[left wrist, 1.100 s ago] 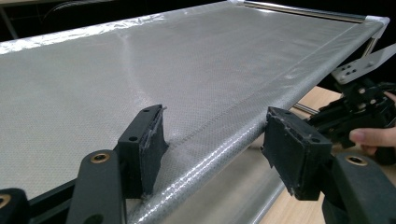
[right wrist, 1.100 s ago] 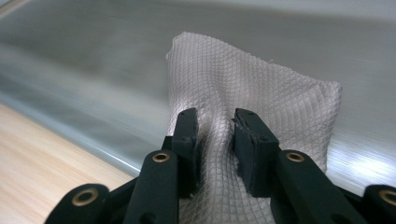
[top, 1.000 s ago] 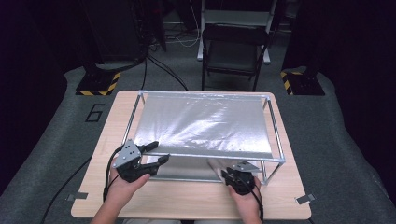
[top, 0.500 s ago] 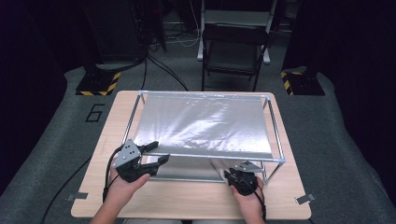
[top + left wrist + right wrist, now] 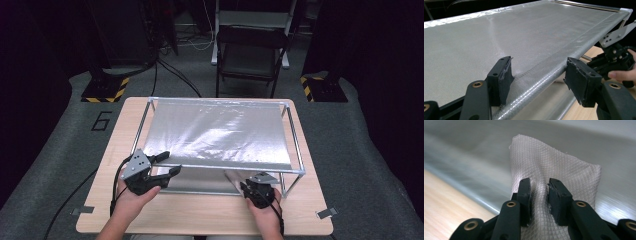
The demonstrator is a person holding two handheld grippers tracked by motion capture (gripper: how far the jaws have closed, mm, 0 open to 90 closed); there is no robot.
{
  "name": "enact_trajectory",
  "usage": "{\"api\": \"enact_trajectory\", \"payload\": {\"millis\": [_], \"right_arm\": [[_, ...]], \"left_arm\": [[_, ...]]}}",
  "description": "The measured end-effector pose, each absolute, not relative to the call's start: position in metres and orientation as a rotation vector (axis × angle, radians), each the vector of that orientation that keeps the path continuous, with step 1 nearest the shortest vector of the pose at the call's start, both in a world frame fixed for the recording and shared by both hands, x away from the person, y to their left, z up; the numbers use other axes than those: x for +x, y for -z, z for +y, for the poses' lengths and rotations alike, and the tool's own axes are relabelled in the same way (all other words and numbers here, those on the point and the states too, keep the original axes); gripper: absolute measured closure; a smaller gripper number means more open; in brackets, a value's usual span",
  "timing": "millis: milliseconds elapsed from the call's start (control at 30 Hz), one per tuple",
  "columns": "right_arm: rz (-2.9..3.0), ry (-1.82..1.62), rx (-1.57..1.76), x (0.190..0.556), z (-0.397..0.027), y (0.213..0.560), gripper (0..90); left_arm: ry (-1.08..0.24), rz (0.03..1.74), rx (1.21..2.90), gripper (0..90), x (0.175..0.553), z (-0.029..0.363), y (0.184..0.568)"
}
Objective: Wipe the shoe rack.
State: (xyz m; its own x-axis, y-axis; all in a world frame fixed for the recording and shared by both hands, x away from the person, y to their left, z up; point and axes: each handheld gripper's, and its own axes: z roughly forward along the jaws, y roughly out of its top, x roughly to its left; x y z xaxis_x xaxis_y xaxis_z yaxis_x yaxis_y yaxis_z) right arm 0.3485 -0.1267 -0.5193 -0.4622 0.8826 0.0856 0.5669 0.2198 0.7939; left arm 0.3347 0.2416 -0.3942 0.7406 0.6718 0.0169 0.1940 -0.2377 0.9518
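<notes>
I am in the wiping step: my right tool (image 5: 537, 195) is pinched together on a folded white mesh cloth (image 5: 554, 170), its two black jaws biting the bunched middle of it, and the cloth's free end stands up beyond the tips toward the silvery sheet (image 5: 220, 132) stretched over the metal frame (image 5: 299, 160). In the high view that right tool (image 5: 259, 189) sits at the near right of the wooden surface (image 5: 200, 215), just under the frame's near rail, so the cloth is low and close to the sheet's near edge, though I cannot tell whether it touches anything yet. My left tool (image 5: 537, 75) stands with its jaws well apart, straddling the near edge of the sheet where it wraps the rail; the left pad lies on top of the sheet, the right pad hangs off to the side, and nothing is clamped. In the high view the left tool (image 5: 162, 165) rests at the frame's near left. I judge the next move calls for lifting the cloth over the rail onto the sheet, while the left tool steadies the frame.
</notes>
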Motion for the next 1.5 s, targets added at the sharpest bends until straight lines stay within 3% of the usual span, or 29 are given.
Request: {"api": "enact_trajectory", "payload": {"millis": [133,367,500,667,1033,1300,1500], "right_arm": [[2.086,-1.141,1.425,0.348,-0.134,0.520,71.7],[2.251,-1.182,1.190,0.358,-0.071,0.522,71.5],[2.293,-1.260,1.306,0.356,-0.052,0.521,68.1],[2.224,-1.312,1.265,0.352,-0.071,0.509,64.4],[2.164,-1.271,1.297,0.341,-0.111,0.514,57.2],[2.231,-1.262,1.255,0.340,-0.097,0.517,61.0],[2.284,-1.300,1.163,0.337,-0.077,0.515,60.6]], "left_arm": [[-0.516,0.679,1.788,38.2,0.335,0.241,0.394],[-0.522,0.682,1.783,38.1,0.334,0.241,0.394],[-0.536,0.683,1.790,38.2,0.333,0.240,0.392],[-0.538,0.726,1.774,40.1,0.328,0.241,0.388],[-0.594,0.738,1.710,31.6,0.282,0.248,0.388],[-0.547,0.765,1.746,31.7,0.277,0.245,0.412],[-0.507,0.834,1.788,32.6,0.294,0.237,0.452]]}}
